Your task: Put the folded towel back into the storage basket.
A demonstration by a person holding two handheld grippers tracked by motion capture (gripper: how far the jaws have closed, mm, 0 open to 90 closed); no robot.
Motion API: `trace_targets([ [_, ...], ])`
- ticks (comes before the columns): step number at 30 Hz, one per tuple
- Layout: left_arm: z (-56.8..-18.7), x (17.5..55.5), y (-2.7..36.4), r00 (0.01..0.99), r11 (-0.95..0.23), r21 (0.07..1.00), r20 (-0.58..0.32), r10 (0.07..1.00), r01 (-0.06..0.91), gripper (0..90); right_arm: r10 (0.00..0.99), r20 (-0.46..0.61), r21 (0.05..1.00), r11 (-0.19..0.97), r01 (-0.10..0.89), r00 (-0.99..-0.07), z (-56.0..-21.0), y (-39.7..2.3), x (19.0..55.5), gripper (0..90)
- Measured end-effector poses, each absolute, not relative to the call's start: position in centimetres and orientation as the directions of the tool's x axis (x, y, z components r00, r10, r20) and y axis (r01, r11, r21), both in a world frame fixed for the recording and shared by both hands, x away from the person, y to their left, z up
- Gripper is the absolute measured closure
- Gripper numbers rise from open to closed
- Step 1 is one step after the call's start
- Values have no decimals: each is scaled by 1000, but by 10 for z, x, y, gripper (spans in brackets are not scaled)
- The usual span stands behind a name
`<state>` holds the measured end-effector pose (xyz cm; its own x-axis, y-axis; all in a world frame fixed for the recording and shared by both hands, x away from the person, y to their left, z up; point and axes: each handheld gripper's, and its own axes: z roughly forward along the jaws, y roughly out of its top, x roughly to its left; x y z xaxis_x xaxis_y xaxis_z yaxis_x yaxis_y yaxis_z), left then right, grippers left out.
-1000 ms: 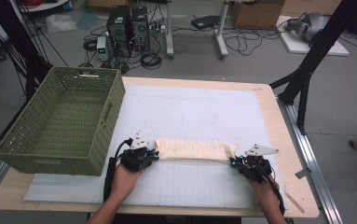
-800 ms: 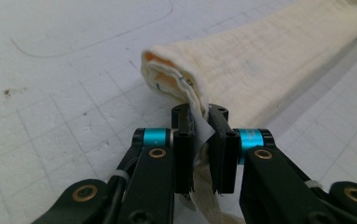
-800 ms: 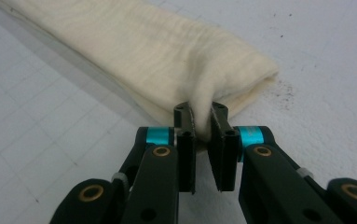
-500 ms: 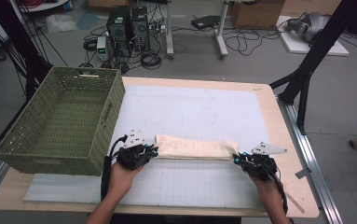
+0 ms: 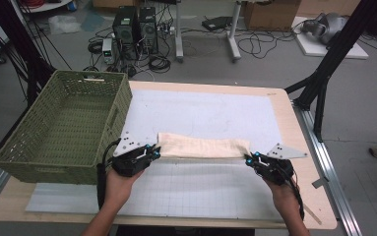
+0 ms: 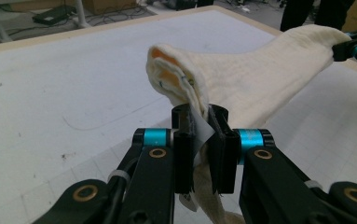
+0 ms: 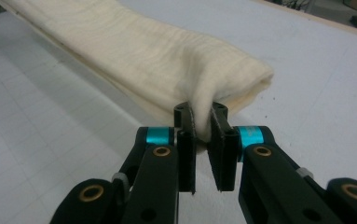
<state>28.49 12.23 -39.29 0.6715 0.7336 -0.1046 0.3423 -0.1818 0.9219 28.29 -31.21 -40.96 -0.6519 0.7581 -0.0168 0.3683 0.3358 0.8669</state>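
Both your grippers pinch the folded cream towel point(image 5: 203, 146): left gripper point(image 5: 152, 151) on one end, right gripper point(image 5: 249, 158) on the other.

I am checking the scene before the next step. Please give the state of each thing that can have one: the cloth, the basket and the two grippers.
Cream cloth: folded into a long band, held at both ends, stretched between the grippers.
Green basket: upright at the table's left edge, nothing in it.
Left gripper: jaws shut on the cloth's end.
Right gripper: jaws shut on the cloth's other end.
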Motion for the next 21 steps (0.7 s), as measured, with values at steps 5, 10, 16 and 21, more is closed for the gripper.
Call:
trace_targets([
  [5, -376, 279, 130, 664, -164, 935, -94, 742, 315, 813, 755, -28, 880, 329, 342, -655, -399, -307, 292, 826],
  [10, -361, 274, 140, 651, -143, 945, -88, 754, 294, 813, 750, -39, 889, 328, 320, -661, -384, -296, 306, 826],
  [16, -348, 264, 159, 627, -130, 953, -75, 776, 274, 813, 730, -58, 895, 341, 289, -681, -368, -275, 326, 826],
  [21, -341, 259, 174, 609, -121, 956, -70, 790, 267, 813, 709, -61, 898, 346, 271, -703, -361, -253, 338, 826],
])
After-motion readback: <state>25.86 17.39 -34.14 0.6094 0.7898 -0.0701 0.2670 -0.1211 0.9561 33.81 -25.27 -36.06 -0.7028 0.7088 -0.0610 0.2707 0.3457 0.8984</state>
